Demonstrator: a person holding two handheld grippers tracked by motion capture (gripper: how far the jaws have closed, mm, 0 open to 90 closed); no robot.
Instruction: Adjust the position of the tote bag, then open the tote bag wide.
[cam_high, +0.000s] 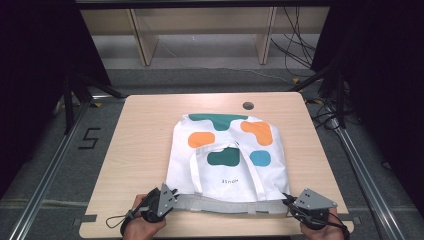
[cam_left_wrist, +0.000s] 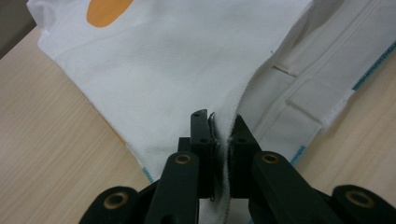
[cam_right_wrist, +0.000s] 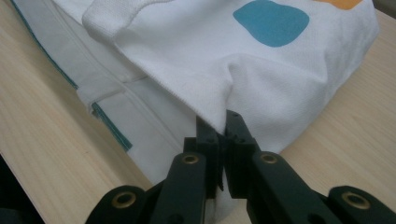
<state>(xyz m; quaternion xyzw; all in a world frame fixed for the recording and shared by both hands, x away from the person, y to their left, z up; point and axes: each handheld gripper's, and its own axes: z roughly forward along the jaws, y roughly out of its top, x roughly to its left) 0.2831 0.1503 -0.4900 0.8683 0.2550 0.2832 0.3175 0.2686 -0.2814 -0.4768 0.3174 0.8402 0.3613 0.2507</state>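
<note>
A white tote bag (cam_high: 227, 150) with green, orange and blue blobs lies flat on the wooden table (cam_high: 145, 145), its opening toward the person and its handles (cam_high: 197, 170) folded over the top. My left gripper (cam_high: 172, 196) is shut on the bag's near left corner; in the left gripper view white fabric (cam_left_wrist: 187, 84) is pinched between the jaws of the left gripper (cam_left_wrist: 223, 127). My right gripper (cam_high: 289, 202) is shut on the near right corner; in the right gripper view the cloth (cam_right_wrist: 261, 84) bunches up at the right gripper (cam_right_wrist: 218, 122). The bag's open hem (cam_high: 230, 204) stretches between them.
A round cable hole (cam_high: 248, 105) sits near the table's far edge. Bare tabletop lies left of the bag (cam_high: 135, 135) and right of it (cam_high: 310, 145). Wooden shelving (cam_high: 200, 30) and loose cables (cam_high: 295, 50) are on the floor beyond.
</note>
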